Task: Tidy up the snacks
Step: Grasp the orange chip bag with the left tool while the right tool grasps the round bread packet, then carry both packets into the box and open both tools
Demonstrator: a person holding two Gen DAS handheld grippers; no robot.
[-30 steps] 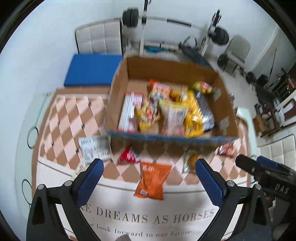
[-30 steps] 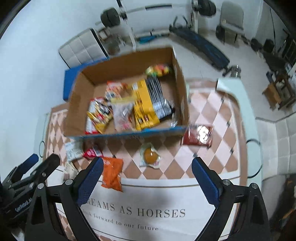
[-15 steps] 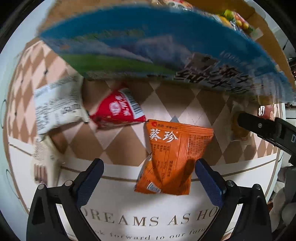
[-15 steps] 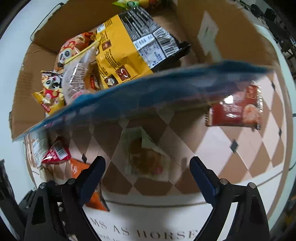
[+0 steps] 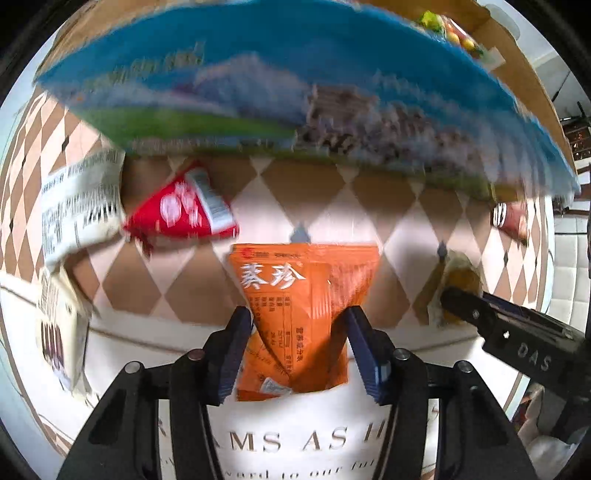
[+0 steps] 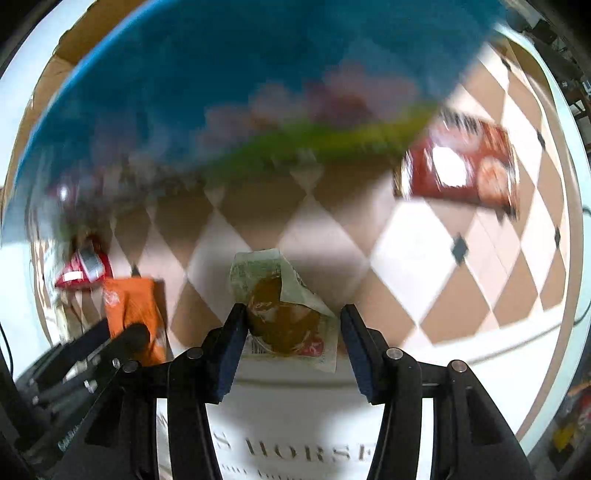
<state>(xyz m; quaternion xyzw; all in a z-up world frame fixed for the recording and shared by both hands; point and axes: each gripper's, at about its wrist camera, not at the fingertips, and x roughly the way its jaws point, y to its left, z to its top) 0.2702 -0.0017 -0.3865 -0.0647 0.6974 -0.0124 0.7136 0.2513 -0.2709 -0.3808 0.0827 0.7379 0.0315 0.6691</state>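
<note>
Between my left gripper's blue pads sits the orange packet, flat on the mat; the jaws have narrowed onto its lower half and both pads touch its edges, so I read them as pinching it, though it is not lifted. My right gripper straddles the clear bun packet in the same way: the left pad touches its edge, while the right pad looks a shade off the wrapper, so I cannot tell whether that grip has closed on it. From the left view the right gripper's black finger reaches in at the right edge, over the bun packet. From the right view the left gripper's dark frame comes in at lower left, over the orange packet.

Just beyond, on the checkered part of the mat, a small red packet lies left of the orange one, with a white packet further left and another pale packet near the mat's left edge. A dark red packet lies well off to the right, near the box.

Farthest, the box's blue printed front wall fills the top of both views, blurred. Over its rim, at the far right, I can just see a bright snack bag inside.
</note>
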